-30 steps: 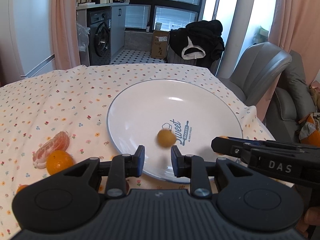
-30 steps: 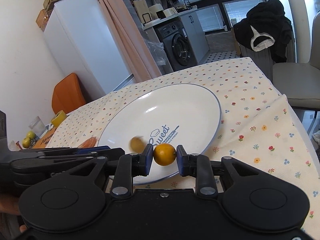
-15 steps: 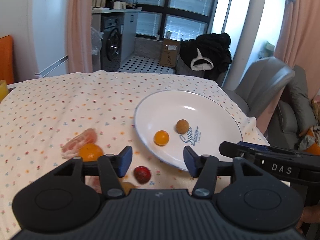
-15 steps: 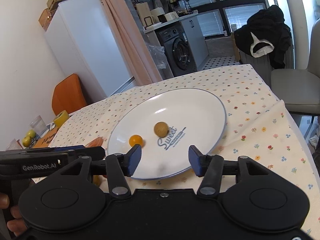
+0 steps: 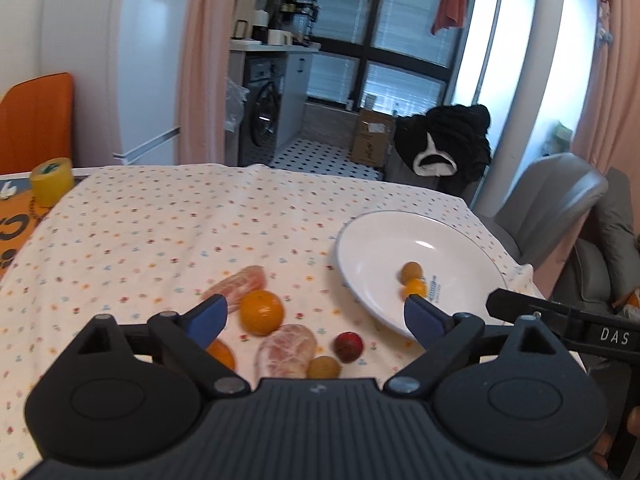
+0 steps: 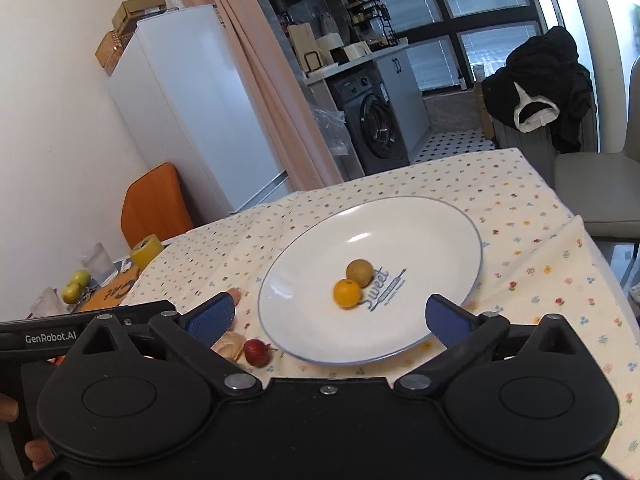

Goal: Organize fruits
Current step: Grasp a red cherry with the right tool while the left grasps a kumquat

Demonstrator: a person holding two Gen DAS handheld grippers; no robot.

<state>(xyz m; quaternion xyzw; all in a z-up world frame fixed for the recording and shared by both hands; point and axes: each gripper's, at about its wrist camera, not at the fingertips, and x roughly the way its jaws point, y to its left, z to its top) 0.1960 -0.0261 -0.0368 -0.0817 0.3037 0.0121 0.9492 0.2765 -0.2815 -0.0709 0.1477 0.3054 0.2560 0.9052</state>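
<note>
My left gripper [image 5: 316, 316] hangs above the floral tablecloth [image 5: 160, 240] with its jaws spread wide and nothing between them. Inside the gap, close to the left finger, sits an orange [image 5: 262, 312]; just beyond that finger lies a peeled pink citrus segment [image 5: 236, 286]. Nearer the gripper body, between the fingers, I see a second peeled piece [image 5: 286, 350], a small brownish round fruit [image 5: 323, 367] and a small red fruit [image 5: 349, 346]. Another orange fruit [image 5: 222, 354] shows partly behind the left finger. The white plate [image 5: 380, 240] lies ahead of the right finger, carrying a brownish fruit [image 5: 411, 270] and a small orange fruit [image 5: 416, 289] touching each other.

My right gripper [image 6: 330, 318] is also released, fingers wide apart and empty, poised at the near rim of the plate [image 6: 440, 224]. Ahead of the gap, the small orange fruit [image 6: 347, 293] and the brownish fruit [image 6: 360, 273] rest side by side beside the printed word "Sweet". The red fruit [image 6: 257, 353] lies on the cloth just off the plate's rim, near my left finger.
</note>
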